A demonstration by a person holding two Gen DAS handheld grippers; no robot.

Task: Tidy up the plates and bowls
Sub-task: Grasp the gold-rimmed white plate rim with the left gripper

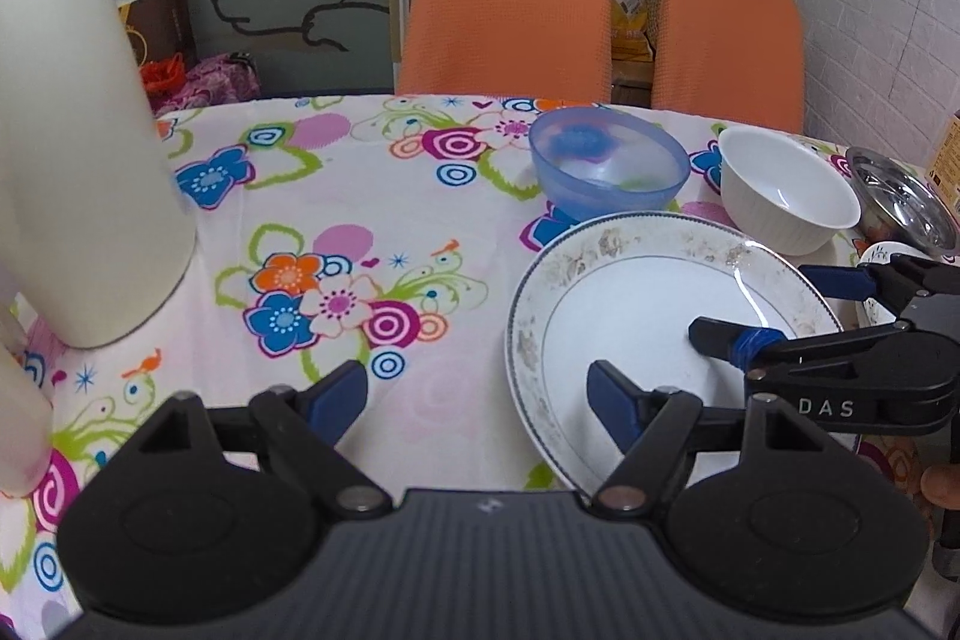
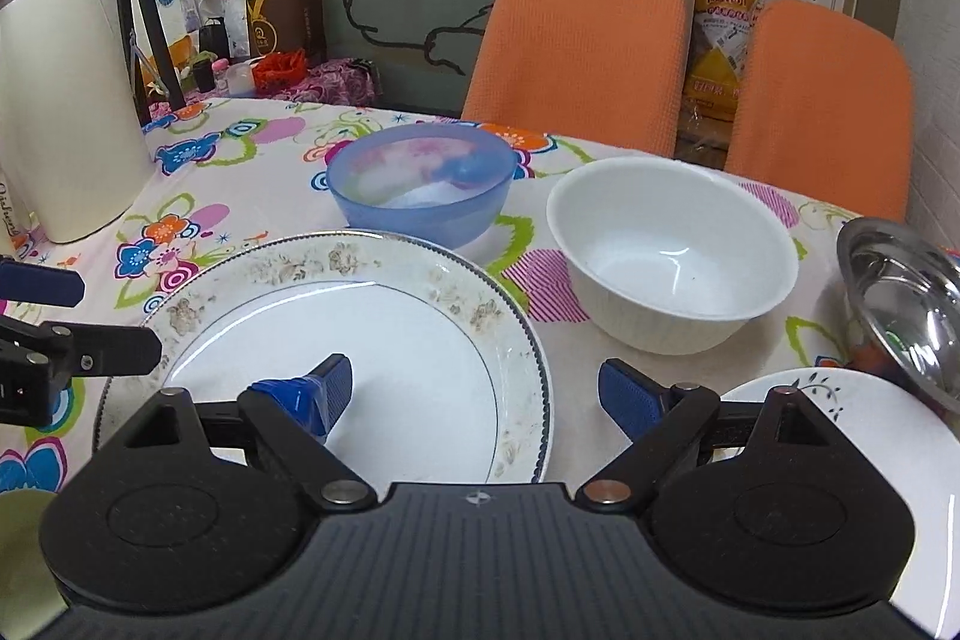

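A large white plate with a faded floral rim (image 1: 630, 304) (image 2: 408, 328) lies flat on the flowered tablecloth. My left gripper (image 1: 477, 400) (image 2: 84, 316) is open and straddles its left rim, one finger over the plate and one over the cloth. On the opposite side my right gripper (image 2: 480, 391) (image 1: 780, 307) is open astride the right rim. No pad presses on the plate. Behind it stand a translucent blue bowl (image 1: 606, 172) (image 2: 420, 190) and a white bowl (image 1: 786, 190) (image 2: 672, 250). A steel bowl (image 2: 906, 304) (image 1: 900, 202) and a small leaf-patterned plate (image 2: 840, 430) sit at the right.
A tall cream jug (image 1: 78, 160) (image 2: 60, 100) stands on the table at the left. Two orange chairs (image 1: 510, 10) (image 2: 822, 112) are pushed in at the far edge. Bags and boxes crowd the wall behind.
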